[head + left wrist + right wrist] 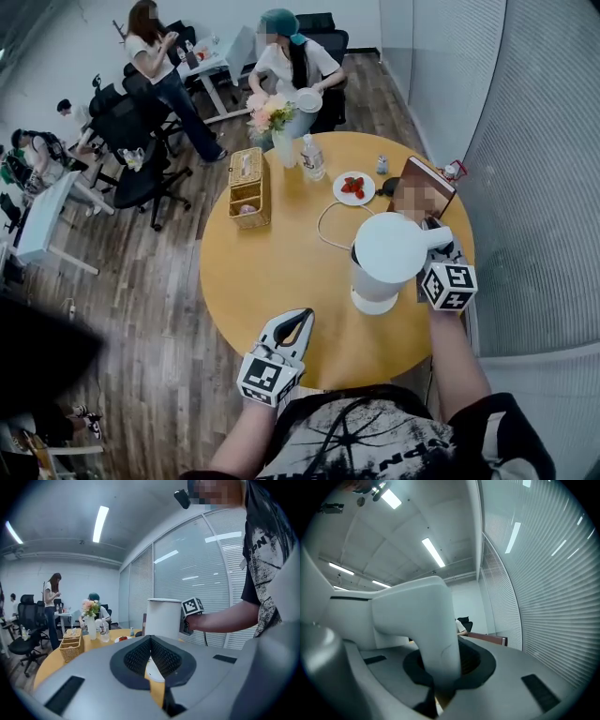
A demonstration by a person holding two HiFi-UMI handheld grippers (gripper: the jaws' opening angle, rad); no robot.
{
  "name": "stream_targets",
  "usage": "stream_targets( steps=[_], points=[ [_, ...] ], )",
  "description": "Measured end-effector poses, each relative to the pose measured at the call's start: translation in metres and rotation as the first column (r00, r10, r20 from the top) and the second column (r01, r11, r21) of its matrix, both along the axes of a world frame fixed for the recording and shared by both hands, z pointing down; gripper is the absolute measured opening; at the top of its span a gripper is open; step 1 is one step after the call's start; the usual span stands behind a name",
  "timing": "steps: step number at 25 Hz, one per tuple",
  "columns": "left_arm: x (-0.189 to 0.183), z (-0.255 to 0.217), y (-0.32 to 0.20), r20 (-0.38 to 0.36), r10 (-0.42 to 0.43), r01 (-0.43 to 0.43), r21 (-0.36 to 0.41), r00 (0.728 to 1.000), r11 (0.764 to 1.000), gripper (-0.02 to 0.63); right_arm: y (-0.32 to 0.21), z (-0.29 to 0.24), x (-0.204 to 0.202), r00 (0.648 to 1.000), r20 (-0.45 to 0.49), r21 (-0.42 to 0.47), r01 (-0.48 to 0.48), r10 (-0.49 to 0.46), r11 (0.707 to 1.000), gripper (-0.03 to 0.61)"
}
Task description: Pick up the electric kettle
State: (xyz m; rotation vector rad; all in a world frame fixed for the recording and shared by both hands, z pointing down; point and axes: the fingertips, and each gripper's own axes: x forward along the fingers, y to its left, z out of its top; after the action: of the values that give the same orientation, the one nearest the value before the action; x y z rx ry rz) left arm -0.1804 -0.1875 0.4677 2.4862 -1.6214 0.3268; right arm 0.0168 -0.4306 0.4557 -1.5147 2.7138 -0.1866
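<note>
White electric kettle near the right edge of the round yellow table, above its base, right gripper clamped on the kettle's handle, left gripper at the table's near edge, jaws pressed together, holding nothing

My right gripper clamps the handle of the electric kettle; my left gripper, jaws together and empty, hovers near it.

Round table bears basket, vase, bottle, plate of perhaps strawberries
</note>
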Motion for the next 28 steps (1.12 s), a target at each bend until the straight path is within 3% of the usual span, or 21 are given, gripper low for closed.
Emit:
stream_targets(
  steps=[10, 20, 28],
  points=[
    [-0.006, -0.004, 0.015, -0.004, -0.040, 0.040, 0.022, 0.999, 0.999, 0.002, 0.012, -0.001, -0.014, 0.999, -0.009, 0.004, 0.030, -0.030, 1.000, 0.055],
    [-0.045, 0.003, 0.057, -0.012, -0.146, 0.146, 0.001, 0.989, 0.989, 0.002, 0.037, -0.001, -0.088, 0.986, 0.008, 0.012, 0.166, -0.166, 0.986, 0.061],
    [-0.072, -0.007, 0.073, 0.002, -0.188, 0.188, 0.030, 0.982, 0.982, 0.002, 0.063, 0.001, -0.152, 0.960, 0.020, 0.014, 0.280, -0.280, 0.960, 0.063]
  ],
)
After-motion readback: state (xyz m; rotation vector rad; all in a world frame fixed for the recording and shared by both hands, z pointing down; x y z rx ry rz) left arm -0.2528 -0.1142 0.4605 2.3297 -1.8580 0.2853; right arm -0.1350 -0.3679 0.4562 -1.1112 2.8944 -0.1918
